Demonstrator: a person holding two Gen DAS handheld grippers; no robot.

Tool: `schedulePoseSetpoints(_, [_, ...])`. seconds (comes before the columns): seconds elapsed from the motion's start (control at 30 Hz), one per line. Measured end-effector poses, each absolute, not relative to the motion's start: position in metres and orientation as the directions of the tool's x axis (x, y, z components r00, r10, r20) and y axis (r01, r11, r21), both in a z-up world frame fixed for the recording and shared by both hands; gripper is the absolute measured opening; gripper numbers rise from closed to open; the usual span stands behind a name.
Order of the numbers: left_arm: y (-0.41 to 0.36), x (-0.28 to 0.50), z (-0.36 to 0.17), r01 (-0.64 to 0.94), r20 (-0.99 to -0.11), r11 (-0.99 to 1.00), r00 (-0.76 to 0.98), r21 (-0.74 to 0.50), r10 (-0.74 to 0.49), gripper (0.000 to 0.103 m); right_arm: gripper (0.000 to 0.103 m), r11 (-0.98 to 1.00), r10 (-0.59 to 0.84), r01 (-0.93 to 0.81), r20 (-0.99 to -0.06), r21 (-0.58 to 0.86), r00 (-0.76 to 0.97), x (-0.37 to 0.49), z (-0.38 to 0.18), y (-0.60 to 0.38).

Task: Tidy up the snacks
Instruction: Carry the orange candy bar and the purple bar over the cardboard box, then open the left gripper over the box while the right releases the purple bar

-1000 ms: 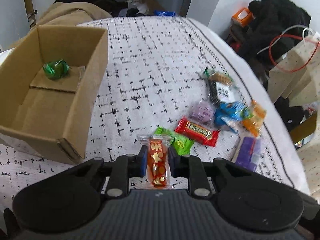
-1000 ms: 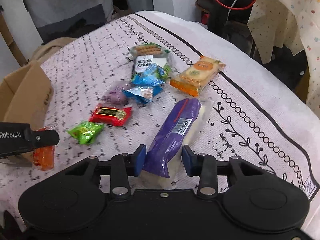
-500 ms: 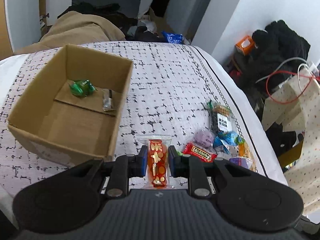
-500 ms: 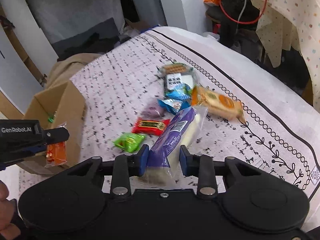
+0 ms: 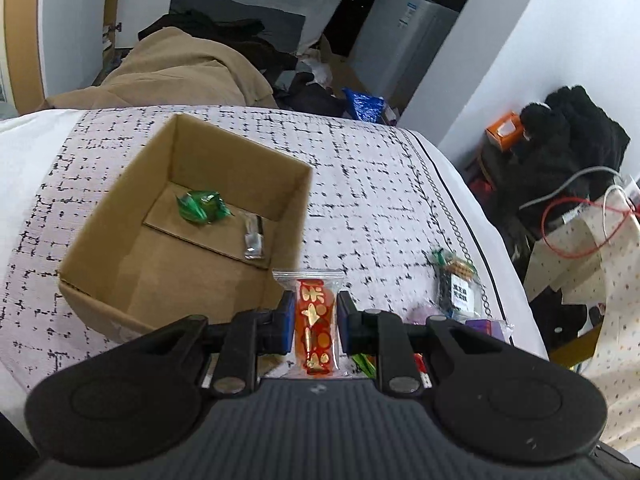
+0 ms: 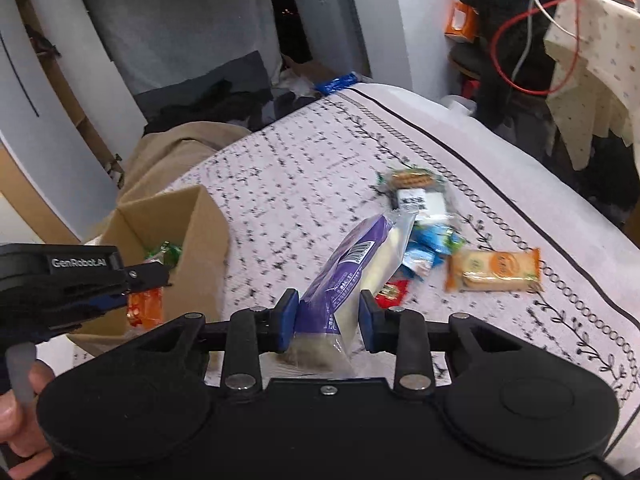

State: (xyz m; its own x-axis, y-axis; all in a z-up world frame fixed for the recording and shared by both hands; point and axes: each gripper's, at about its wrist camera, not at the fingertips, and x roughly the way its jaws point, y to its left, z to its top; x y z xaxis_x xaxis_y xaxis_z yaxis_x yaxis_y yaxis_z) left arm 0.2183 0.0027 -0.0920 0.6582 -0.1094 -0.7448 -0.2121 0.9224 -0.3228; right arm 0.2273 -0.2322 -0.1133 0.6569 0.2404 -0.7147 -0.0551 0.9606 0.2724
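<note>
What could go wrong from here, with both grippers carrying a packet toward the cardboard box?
1. The left gripper holds the red packet near the cardboard box corner; released now, it might catch the rim or fall outside.
2. The purple packet sits tilted in the right gripper, its long end sticking out, so it could slip.
3. Both grippers are close beside the box and might collide.

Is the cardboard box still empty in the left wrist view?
No, the cardboard box already holds a green candy and a small clear wrapper on its floor.
</note>
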Motion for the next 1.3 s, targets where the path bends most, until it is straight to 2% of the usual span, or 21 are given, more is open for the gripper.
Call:
schedulePoseSetpoints(0.67, [0.051,0.248,-0.1,-0.337,-0.771,0.897,0.637,-0.285,-0.005,0.021,0.032,0.906,0.417,-0.231,-0.648,0.355,0.637,0.274,-0.101,-0.15])
schedulePoseSetpoints(1.03, [0.082,0.255,-0.104,-0.435,-0.773,0.848,0.633,-0.304,0.048,0.021,0.032,0.873,0.488,-0.326,-0.627,0.363,0.607,0.292,-0.102,-0.115])
schedulePoseSetpoints(1.17, [0.09,0.255,-0.104,-0.466,-0.776,0.834,0.626,-0.296,0.075,0.022,0.039,0.862,0.506,-0.34,-0.644,0.375,0.574,0.296,-0.107,-0.108])
schedulePoseSetpoints(1.3, [0.088,0.254,-0.102,-0.45,-0.768,0.842,0.636,-0.296,0.07,0.022,0.052,0.869,0.496,-0.329,-0.64,0.371,0.587,0.289,-0.106,-0.117])
